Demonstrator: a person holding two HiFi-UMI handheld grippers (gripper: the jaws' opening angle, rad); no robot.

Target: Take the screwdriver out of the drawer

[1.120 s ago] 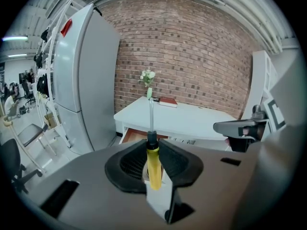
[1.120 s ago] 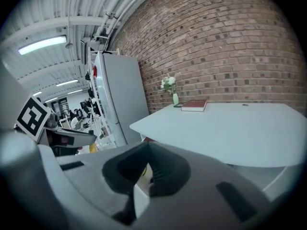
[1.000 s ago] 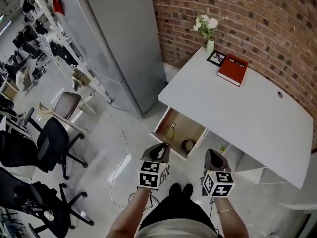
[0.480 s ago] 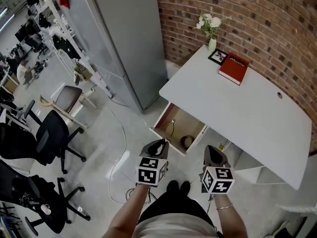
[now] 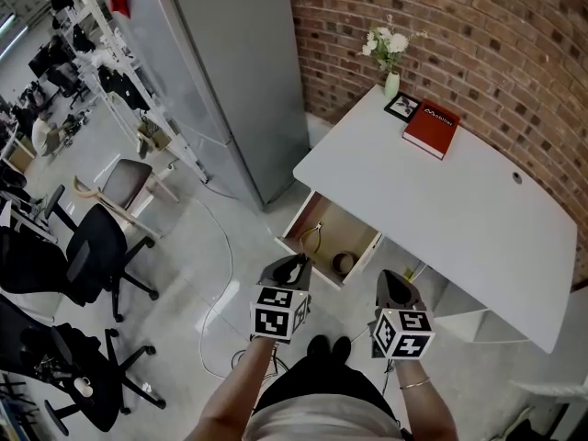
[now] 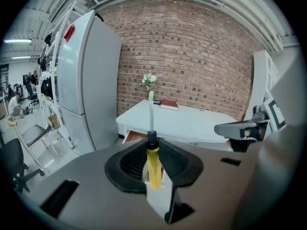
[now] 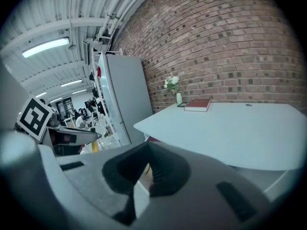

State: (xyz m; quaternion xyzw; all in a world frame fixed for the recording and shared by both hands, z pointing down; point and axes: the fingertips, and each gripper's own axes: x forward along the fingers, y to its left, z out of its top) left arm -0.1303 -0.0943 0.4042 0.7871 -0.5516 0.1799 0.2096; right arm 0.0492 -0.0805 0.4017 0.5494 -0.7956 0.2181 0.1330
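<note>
A screwdriver (image 6: pixel 152 164) with a yellow handle and a thin metal shaft stands between the pads of my left gripper (image 6: pixel 152 150), which is shut on the handle; the shaft points ahead toward the desk. In the head view the left gripper (image 5: pixel 292 266) hovers just in front of the open wooden drawer (image 5: pixel 354 235) under the white desk (image 5: pixel 441 200). My right gripper (image 5: pixel 393 283) is beside it on the right, over the floor. In its own view the right gripper (image 7: pixel 146 171) has its jaws together with nothing between them.
In the drawer lie a pliers-like tool (image 5: pixel 317 239) and a round roll (image 5: pixel 344 265). A red book (image 5: pixel 430 129), a small framed picture (image 5: pixel 401 107) and a vase of flowers (image 5: pixel 390 58) stand at the desk's far end by the brick wall. A tall grey cabinet (image 5: pixel 220 72) and office chairs (image 5: pixel 92 255) are to the left.
The head view has shifted slightly. Both grippers keep their place before the drawer, and the left one still holds the screwdriver.
</note>
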